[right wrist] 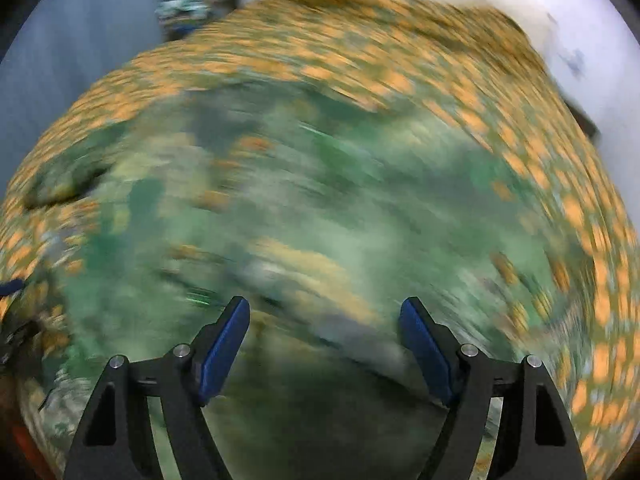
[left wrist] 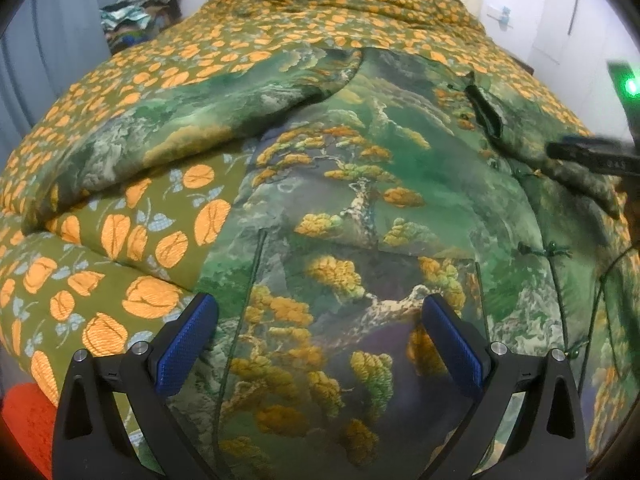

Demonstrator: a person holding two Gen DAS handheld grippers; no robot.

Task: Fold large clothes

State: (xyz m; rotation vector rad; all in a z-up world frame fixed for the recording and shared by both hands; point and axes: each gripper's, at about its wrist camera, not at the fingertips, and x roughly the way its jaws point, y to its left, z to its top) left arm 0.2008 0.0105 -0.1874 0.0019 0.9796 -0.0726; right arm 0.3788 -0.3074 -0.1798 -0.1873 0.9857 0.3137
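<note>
Evidently the fold is only beginning: the green landscape-print jacket (left wrist: 360, 200) lies spread over the orange-flowered quilt (left wrist: 120, 240), one sleeve (left wrist: 208, 112) flung toward ten o'clock. The left gripper (left wrist: 320, 340) hangs over the hem at six o'clock, fingers spread, holding nothing. The right gripper (right wrist: 324, 344) is likewise parted and empty; its view is badly blurred. Next, I judge, a claw must pinch that sleeve and bring it across the body.
</note>
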